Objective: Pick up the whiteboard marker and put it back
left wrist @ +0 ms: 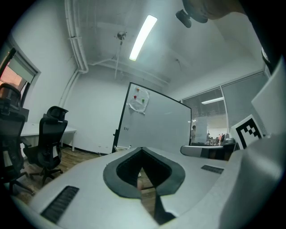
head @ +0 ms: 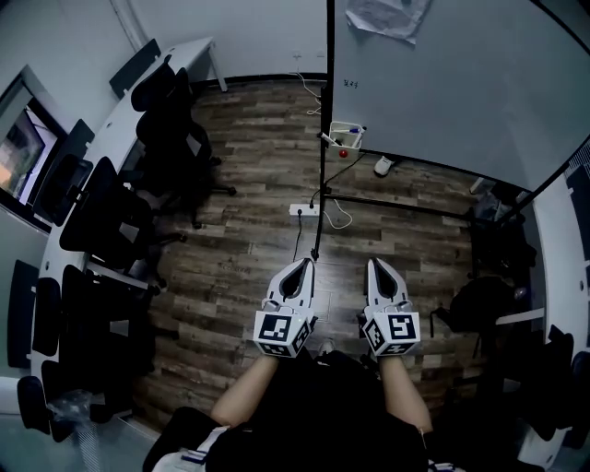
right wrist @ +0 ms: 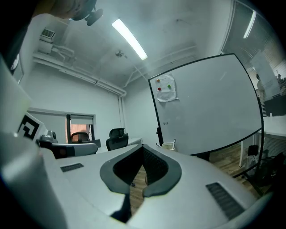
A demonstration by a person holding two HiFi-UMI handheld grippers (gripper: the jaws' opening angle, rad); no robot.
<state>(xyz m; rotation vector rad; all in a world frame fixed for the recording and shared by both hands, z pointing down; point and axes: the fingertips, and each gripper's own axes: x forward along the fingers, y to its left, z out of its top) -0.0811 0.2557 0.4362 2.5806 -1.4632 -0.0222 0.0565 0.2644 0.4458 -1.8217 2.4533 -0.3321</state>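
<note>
Office room, wood floor (head: 249, 249), black chairs (head: 171, 124) along the left wall. Whiteboard (head: 442, 83) on a black stand ahead, paper (head: 387, 17) stuck near its top. A small white basket (head: 347, 138) hangs at the board's lower left corner. The marker (head: 359, 131) stands upright in the basket, blue tip up, well apart from both grippers. A red round thing (head: 343, 153) sits just below the basket; can't tell what it is. Power strip (head: 304, 209) on the floor by the stand foot. Left gripper (head: 302, 263) and right gripper (head: 375, 263) are side by side, level, pointing toward the board. Jaws of both are closed tip to tip with nothing between them.
</note>
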